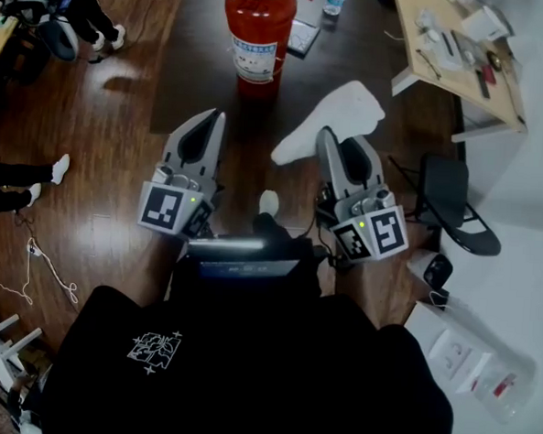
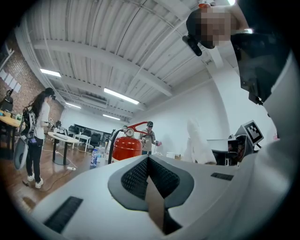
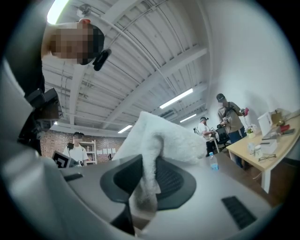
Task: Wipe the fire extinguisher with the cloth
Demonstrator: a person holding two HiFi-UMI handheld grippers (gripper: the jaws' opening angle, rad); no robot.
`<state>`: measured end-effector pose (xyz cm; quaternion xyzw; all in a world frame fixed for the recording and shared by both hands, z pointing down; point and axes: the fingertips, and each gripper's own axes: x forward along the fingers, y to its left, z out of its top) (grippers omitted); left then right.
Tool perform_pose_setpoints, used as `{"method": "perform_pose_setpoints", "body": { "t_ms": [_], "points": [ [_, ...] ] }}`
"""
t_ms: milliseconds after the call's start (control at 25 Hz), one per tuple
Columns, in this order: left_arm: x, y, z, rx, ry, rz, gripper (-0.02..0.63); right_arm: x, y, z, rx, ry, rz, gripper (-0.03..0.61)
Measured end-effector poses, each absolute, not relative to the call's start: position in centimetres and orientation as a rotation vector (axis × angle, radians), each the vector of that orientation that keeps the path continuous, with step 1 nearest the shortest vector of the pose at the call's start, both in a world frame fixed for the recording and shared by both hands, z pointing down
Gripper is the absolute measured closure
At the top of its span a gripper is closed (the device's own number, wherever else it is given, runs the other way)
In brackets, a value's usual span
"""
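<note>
A red fire extinguisher (image 1: 257,36) stands upright on the dark wooden floor ahead of me; in the left gripper view the extinguisher (image 2: 125,145) shows beyond the jaw tips. My right gripper (image 1: 326,137) is shut on a white cloth (image 1: 337,119), which sticks out past its tip toward the extinguisher. In the right gripper view the cloth (image 3: 159,140) is pinched between the jaws of the right gripper (image 3: 144,206) and drapes over them. My left gripper (image 1: 213,118) is held level beside it, short of the extinguisher. The left gripper (image 2: 148,159) has its jaws shut with nothing in them.
A wooden table (image 1: 446,62) with small items stands at the far right, a black chair (image 1: 448,202) below it. A water bottle (image 1: 333,0) and a flat pad (image 1: 304,37) lie by the extinguisher. People stand at the far left (image 1: 82,12). Cables (image 1: 39,262) trail on the floor.
</note>
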<state>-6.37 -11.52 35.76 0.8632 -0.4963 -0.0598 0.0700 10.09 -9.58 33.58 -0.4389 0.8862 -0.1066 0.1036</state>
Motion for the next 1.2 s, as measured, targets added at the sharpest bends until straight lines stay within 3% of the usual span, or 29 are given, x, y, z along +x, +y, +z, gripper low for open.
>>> {"method": "perform_pose_setpoints", "body": {
  "t_ms": [520, 1200],
  "points": [
    [-13.1, 4.6, 36.5, 2.612, -1.405, -0.207, 0.614, 3.9, 7.1, 34.1, -1.431, 2.595, -0.297, 0.482],
    [-11.2, 12.2, 33.3, 2.65, -1.429, -0.261, 0.614, 4.8, 15.0, 32.4, -1.418, 2.624, -0.248, 0.48]
  ]
}}
